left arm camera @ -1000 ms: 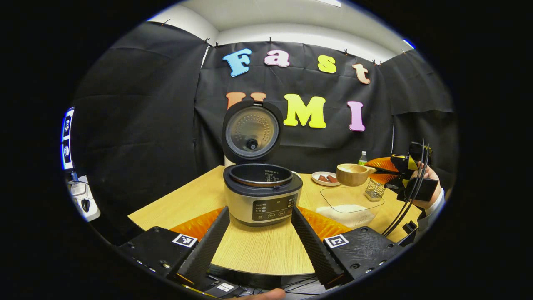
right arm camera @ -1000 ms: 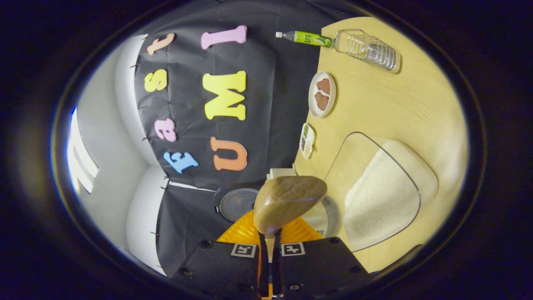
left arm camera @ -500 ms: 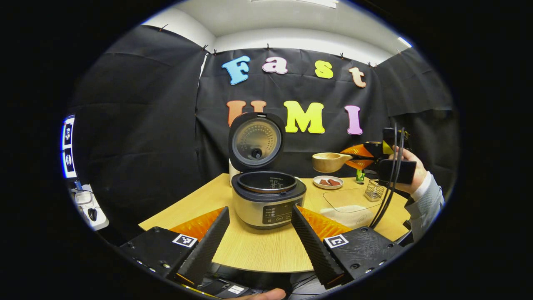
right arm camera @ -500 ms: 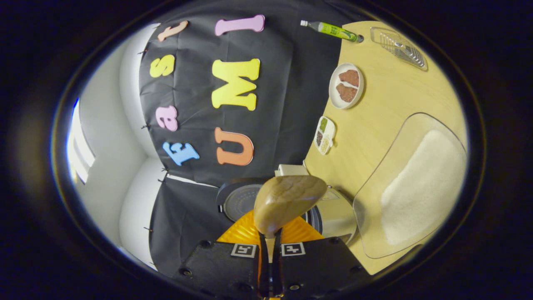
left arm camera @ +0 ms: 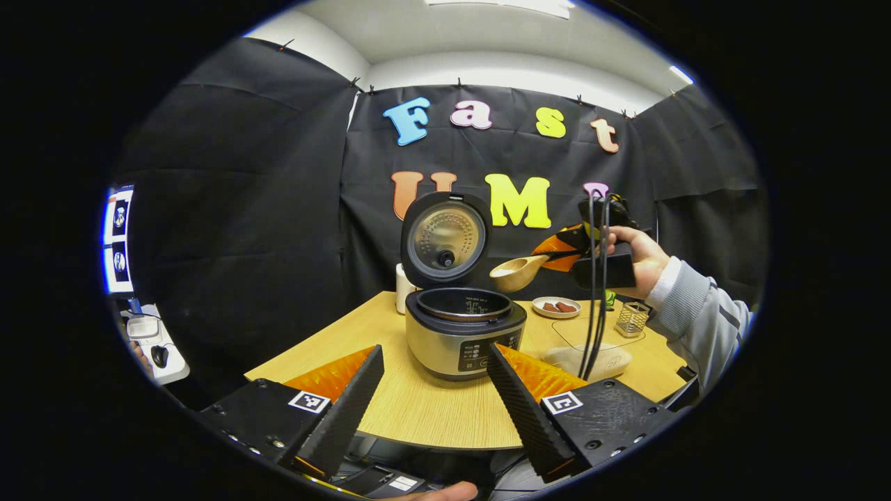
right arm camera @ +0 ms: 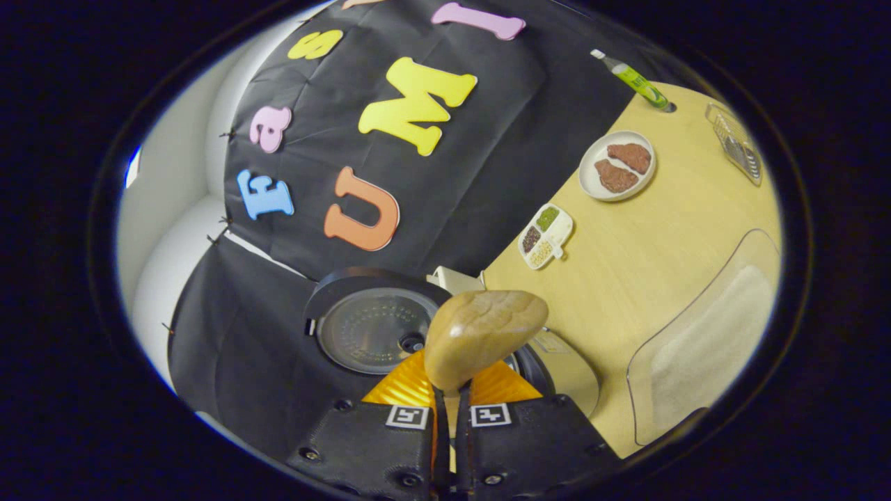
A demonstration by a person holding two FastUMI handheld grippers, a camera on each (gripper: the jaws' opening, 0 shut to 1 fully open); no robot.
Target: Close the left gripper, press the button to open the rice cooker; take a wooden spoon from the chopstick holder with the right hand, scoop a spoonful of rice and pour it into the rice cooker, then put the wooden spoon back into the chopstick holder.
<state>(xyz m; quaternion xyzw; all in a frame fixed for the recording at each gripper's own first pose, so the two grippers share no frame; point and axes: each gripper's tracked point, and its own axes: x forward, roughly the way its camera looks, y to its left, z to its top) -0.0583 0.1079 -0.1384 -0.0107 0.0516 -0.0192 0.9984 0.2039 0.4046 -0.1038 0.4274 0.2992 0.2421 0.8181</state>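
The rice cooker [left arm camera: 465, 330] stands on the table with its lid [left arm camera: 445, 240] raised upright and the inner pot showing. A wooden spoon [left arm camera: 518, 273] hangs tilted just above the pot's right rim, and my right gripper [left arm camera: 555, 256] is shut on its handle. In the right gripper view the spoon's bowl [right arm camera: 484, 337] shows from its underside, so its contents are hidden, above my right gripper [right arm camera: 450, 396]; the lid [right arm camera: 372, 337] lies behind it. My left gripper [left arm camera: 435, 350] is open in front of the cooker, holding nothing. The wire chopstick holder [left arm camera: 631, 319] stands at the far right.
A glass container with rice [left arm camera: 588, 355] sits right of the cooker. Behind it are a plate of brown pieces [left arm camera: 555, 306], a small divided dish [right arm camera: 546, 235] and a green bottle [right arm camera: 633, 76]. A hand and grey sleeve [left arm camera: 696, 306] hold the right gripper; cables [left arm camera: 595, 299] hang down.
The right gripper carried the spoon up and leftwards from beside the rice container to above the cooker's rim, tilting it. The left gripper drew back slightly, still open.
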